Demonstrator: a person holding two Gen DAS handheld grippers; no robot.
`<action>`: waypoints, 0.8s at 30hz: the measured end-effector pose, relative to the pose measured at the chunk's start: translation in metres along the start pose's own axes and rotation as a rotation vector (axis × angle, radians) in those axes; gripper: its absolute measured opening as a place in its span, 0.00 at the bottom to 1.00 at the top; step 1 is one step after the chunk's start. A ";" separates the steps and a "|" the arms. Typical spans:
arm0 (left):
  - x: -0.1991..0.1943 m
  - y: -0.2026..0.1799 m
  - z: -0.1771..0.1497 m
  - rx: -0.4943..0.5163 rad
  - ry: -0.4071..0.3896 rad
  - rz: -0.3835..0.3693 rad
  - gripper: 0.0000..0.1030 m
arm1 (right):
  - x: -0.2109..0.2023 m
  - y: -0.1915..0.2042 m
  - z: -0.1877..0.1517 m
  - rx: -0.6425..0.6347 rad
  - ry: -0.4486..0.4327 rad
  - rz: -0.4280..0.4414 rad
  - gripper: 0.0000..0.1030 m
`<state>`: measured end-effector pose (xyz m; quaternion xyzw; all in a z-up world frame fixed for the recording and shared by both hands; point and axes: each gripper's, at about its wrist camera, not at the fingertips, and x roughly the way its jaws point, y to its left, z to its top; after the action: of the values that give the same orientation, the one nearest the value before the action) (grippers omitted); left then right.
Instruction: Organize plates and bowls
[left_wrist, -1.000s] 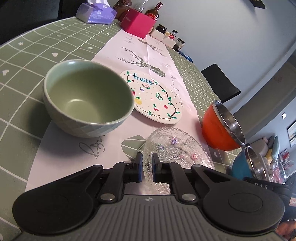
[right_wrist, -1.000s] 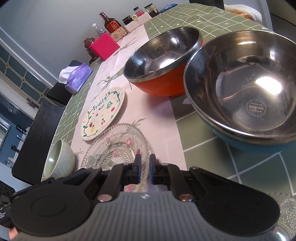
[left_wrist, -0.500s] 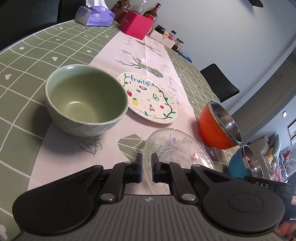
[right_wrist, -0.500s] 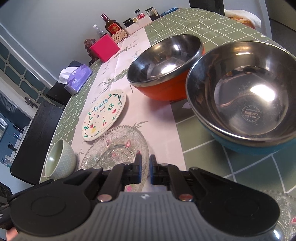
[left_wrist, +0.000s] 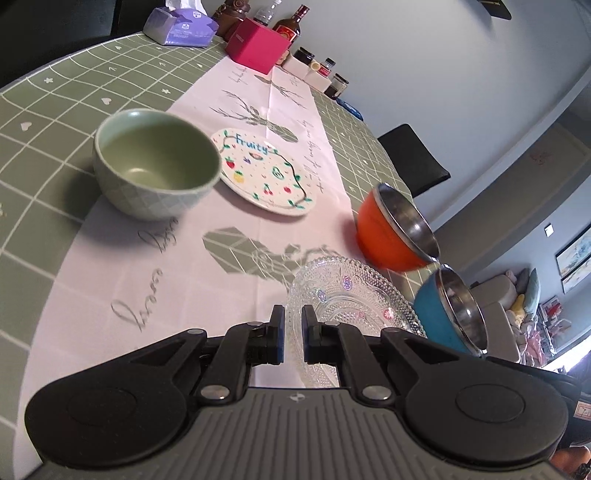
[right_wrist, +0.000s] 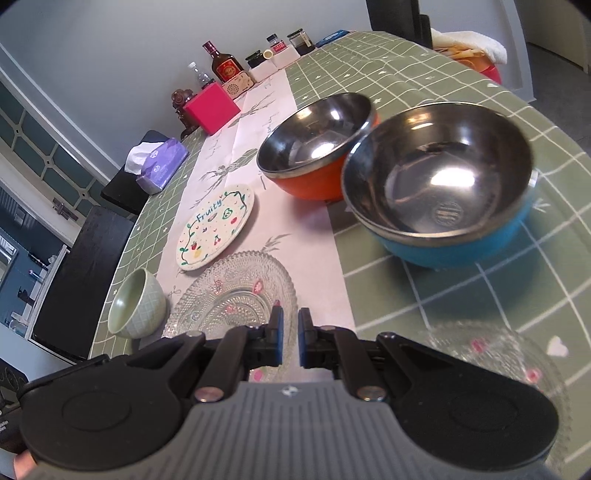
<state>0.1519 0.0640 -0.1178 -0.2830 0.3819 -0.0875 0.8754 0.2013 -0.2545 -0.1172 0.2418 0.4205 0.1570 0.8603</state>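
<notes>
A clear glass plate (left_wrist: 351, 295) with small flower marks is held at two sides. My left gripper (left_wrist: 291, 328) is shut on its near-left rim. My right gripper (right_wrist: 290, 332) is shut on the opposite rim of the same glass plate (right_wrist: 229, 295). Beyond it on the white runner lie a white "Fruity" plate (left_wrist: 264, 171) and a pale green bowl (left_wrist: 155, 166). To the right stand an orange steel-lined bowl (right_wrist: 317, 147) and, touching it, a blue steel-lined bowl (right_wrist: 443, 184).
A second glass plate (right_wrist: 498, 354) lies on the green checked cloth near my right gripper. At the table's far end stand a tissue pack (left_wrist: 181, 26), a pink box (left_wrist: 256, 46), a bottle and small jars. A black chair (left_wrist: 413, 158) stands past the table's edge.
Both grippers have drawn back and risen a little, the glass plate coming with them. The bowls and the Fruity plate look smaller and farther off. Both grips are unchanged.
</notes>
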 end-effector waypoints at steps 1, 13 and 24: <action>-0.002 -0.002 -0.004 -0.003 0.003 -0.005 0.08 | -0.005 -0.002 -0.003 -0.002 -0.004 -0.005 0.05; -0.008 -0.047 -0.046 0.070 0.058 -0.038 0.08 | -0.068 -0.034 -0.035 0.035 -0.012 -0.079 0.06; -0.004 -0.070 -0.081 0.043 0.105 -0.063 0.08 | -0.099 -0.059 -0.044 0.052 -0.018 -0.169 0.06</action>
<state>0.0951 -0.0270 -0.1201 -0.2712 0.4164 -0.1378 0.8568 0.1110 -0.3381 -0.1092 0.2293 0.4354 0.0708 0.8676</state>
